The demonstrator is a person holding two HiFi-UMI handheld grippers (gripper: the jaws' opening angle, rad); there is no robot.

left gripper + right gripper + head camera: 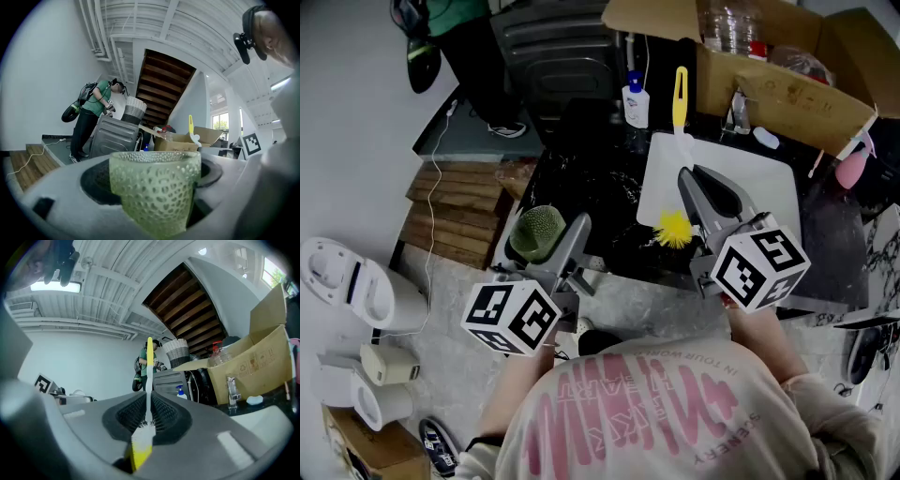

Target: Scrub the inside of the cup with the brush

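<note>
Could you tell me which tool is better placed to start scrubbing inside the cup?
Right. The right tool is shut on the yellow brush, so it can likely bring the bristles to the green cup. The left tool is busy gripping that cup and should just steady it.

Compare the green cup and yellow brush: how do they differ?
The cup is squat, dimpled, translucent green; the brush is long, thin, yellow and white. The cup stands in the left hand-held gripper; the brush lies along the right hand-held gripper. Both are clamped.
</note>
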